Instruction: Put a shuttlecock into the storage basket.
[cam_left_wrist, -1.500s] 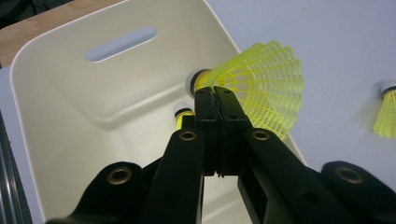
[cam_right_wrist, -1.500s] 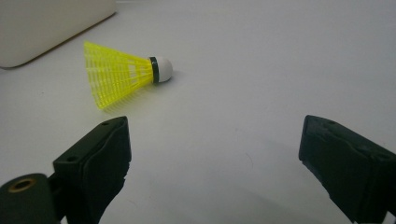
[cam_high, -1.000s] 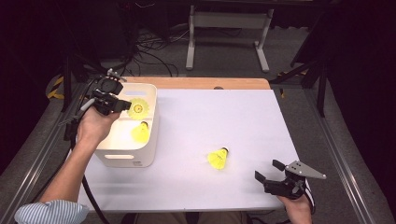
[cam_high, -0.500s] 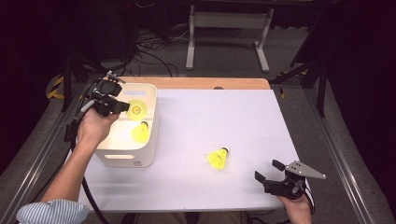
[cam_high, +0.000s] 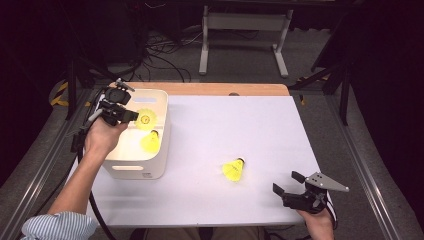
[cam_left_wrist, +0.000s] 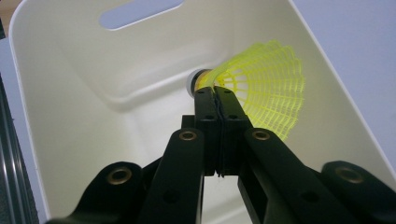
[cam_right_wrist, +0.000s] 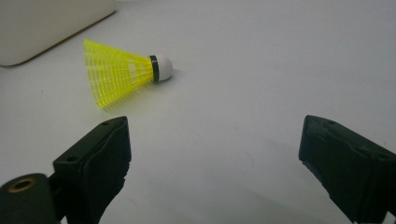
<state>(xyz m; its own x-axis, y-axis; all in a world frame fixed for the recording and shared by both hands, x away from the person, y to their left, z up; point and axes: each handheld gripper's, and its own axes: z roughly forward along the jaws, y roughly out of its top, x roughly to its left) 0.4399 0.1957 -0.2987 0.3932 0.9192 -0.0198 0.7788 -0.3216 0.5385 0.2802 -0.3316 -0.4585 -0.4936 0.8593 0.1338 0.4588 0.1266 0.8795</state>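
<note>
A yellow shuttlecock (cam_high: 145, 118) (cam_left_wrist: 266, 88) hangs over the white bin (cam_high: 134, 167) (cam_left_wrist: 70, 93), pinched at its skirt near the cork by my left gripper (cam_high: 121, 114) (cam_left_wrist: 215, 93), which is shut on it. A second yellow shuttlecock (cam_high: 150, 143) lies inside the bin below. A third one (cam_high: 234, 170) (cam_right_wrist: 121, 72) lies on its side on the white tabletop (cam_high: 225, 125), cork pointing right in the right gripper view. My right gripper (cam_high: 287, 183) (cam_right_wrist: 217, 140) rests near the table's front right edge, open and holding nothing, a short way from that shuttlecock.
The bin stands at the table's left side; its corner (cam_right_wrist: 42, 18) is at the upper left of the right gripper view. A wooden strip (cam_high: 220, 89) runs along the table's far edge. Cables and a metal stand (cam_high: 245, 30) lie on the floor beyond.
</note>
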